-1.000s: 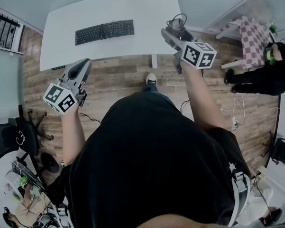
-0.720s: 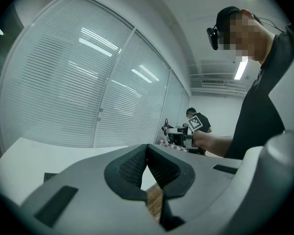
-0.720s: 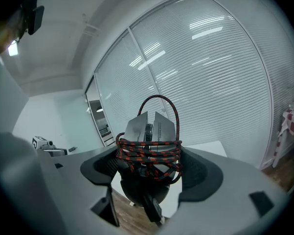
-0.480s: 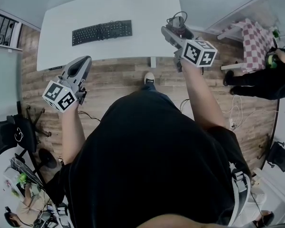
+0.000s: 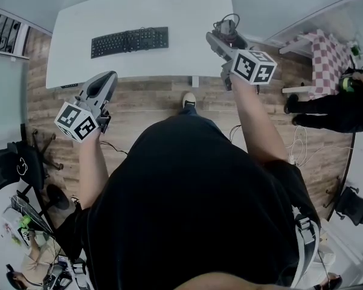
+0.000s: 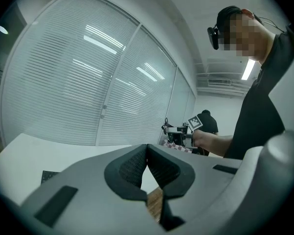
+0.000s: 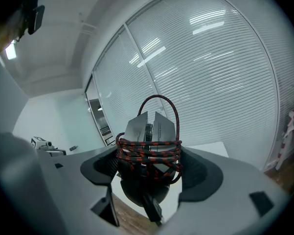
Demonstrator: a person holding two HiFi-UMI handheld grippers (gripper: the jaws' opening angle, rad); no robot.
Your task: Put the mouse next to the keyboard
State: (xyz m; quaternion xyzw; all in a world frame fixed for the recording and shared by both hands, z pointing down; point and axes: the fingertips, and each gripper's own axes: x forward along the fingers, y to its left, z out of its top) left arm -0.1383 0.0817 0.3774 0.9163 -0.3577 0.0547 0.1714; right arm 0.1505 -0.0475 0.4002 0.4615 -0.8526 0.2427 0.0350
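Little has moved: the right gripper (image 7: pixel 149 177) still clamps the mouse (image 7: pixel 156 127) at upper right, well apart from the keyboard (image 5: pixel 130 41); the left gripper (image 6: pixel 147 166) is closed, empty.

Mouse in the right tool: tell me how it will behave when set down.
Mouse looks rigid and probably light, clamped in the right tool. The braided cable wound round it may make it rock or sit tilted; the loop could snag.
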